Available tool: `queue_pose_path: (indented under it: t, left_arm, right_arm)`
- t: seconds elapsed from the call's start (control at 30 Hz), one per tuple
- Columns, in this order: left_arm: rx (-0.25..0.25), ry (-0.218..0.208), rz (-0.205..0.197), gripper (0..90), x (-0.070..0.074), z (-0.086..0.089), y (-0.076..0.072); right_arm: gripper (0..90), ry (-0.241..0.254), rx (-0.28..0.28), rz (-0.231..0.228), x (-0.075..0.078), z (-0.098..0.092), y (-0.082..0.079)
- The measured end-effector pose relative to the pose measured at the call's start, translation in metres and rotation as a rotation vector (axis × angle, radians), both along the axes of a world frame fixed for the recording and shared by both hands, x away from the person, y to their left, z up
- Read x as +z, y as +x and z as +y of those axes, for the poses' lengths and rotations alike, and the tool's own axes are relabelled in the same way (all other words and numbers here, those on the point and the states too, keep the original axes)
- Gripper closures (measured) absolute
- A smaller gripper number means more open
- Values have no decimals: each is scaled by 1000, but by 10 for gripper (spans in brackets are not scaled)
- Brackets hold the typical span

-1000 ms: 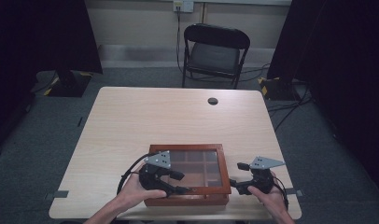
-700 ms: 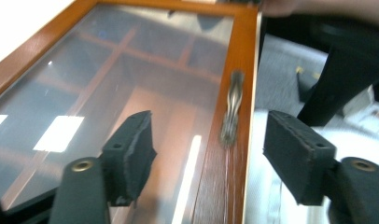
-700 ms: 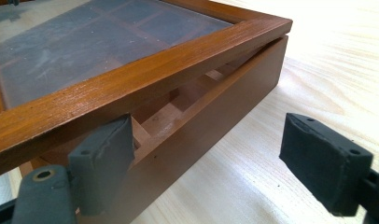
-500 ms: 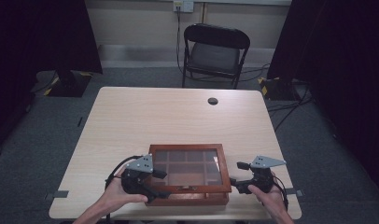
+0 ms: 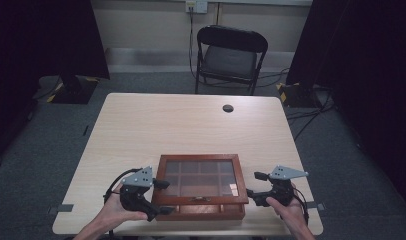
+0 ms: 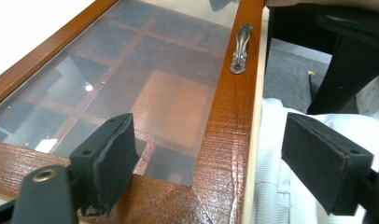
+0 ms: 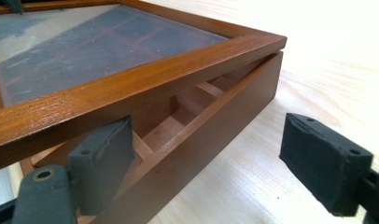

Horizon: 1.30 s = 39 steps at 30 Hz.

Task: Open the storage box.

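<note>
The wooden box [image 5: 200,186] sits at the near edge of the tabletop [image 5: 191,125], directly between the two hands, its glass-paned lid [image 6: 131,79] resting slightly raised and askew over the compartmented base [image 7: 211,126], so a gap shows along the right side. The box's long axis runs left to right across the tabletop, and the small metal handle [image 6: 240,49] lies along the front rail of the lid, facing the person. The left gripper [image 5: 141,192] is at the box's near-left corner; its fingers [image 6: 106,158] have just been opening and stand apart, one pad above the lid's corner, the other off the front edge, with nothing pressed between them. The right gripper [image 5: 271,189] rests just beside the box's right side, its fingers [image 7: 101,156] also wide apart and gripping nothing, one pad level with the gap under the lid's rim. Both hands look about equally near, but the right seems better lined up to catch the lid's overhanging edge, which lies just inward of its fingers.
</note>
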<state>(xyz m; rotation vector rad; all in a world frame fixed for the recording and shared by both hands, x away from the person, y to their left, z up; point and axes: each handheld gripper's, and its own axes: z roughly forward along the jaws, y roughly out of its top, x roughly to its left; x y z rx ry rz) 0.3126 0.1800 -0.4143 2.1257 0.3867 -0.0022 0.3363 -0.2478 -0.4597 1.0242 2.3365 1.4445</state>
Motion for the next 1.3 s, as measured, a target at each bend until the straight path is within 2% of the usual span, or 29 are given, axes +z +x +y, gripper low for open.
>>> queue_pose_path:
  t: [0.23, 0.53, 0.77, 0.83, 1.0, 1.1, 1.3]
  left_arm:
    - [28, -7, -46, 179, -2, 2, 0]
    - [58, -52, -95, 204, -2, 8, 0]
    - [72, -85, -95, 217, 0, 12, 2]
    - [71, -82, -106, 205, 2, 13, 2]
    - [83, -105, -110, 180, 4, 13, 2]
    - [88, -98, -123, 174, 5, 13, 1]
    - [106, -119, -121, 158, 7, 18, 4]
  right_arm:
    - [165, 6, -4, -9, 1, 1, 1]
    - [171, 16, -10, -16, 4, 3, 2]
    - [187, 25, -11, -25, 8, 6, 4]
    - [188, 33, -9, -28, 9, 6, 5]
    - [186, 41, 8, -40, 13, 11, 5]
    - [183, 42, 12, -41, 14, 14, 5]
    - [183, 57, 12, -46, 17, 16, 6]
